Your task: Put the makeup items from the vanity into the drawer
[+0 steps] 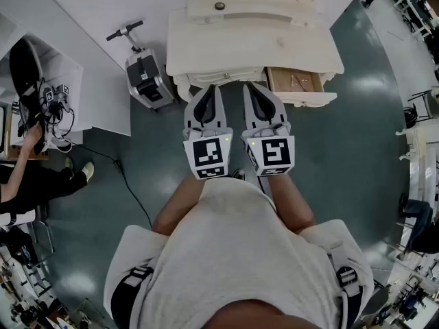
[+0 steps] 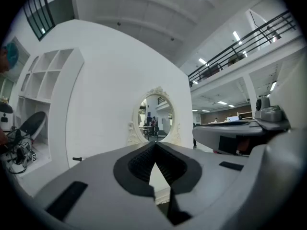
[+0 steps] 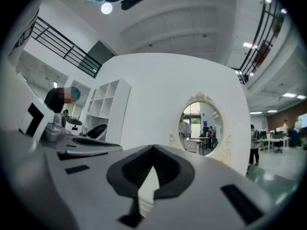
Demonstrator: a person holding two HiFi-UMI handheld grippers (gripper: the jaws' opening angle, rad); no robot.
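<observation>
Drawer (image 1: 312, 85): pulled open at the right front of the vanity (image 1: 254, 43). Small thin items (image 1: 295, 81) are seen lying inside it, too small to identify. One small dark round item (image 1: 219, 6) is set on the vanity top near the base of the oval mirror (image 2: 154, 119). Left gripper (image 1: 211, 88) and right gripper (image 1: 248, 88): held side by side at the vanity's front edge, jaws pressed together, nothing clamped. Grey wheeled device (image 1: 145, 77): parked left of the vanity.

left gripper (image 1: 210, 88) and right gripper (image 1: 246, 88) closed
</observation>
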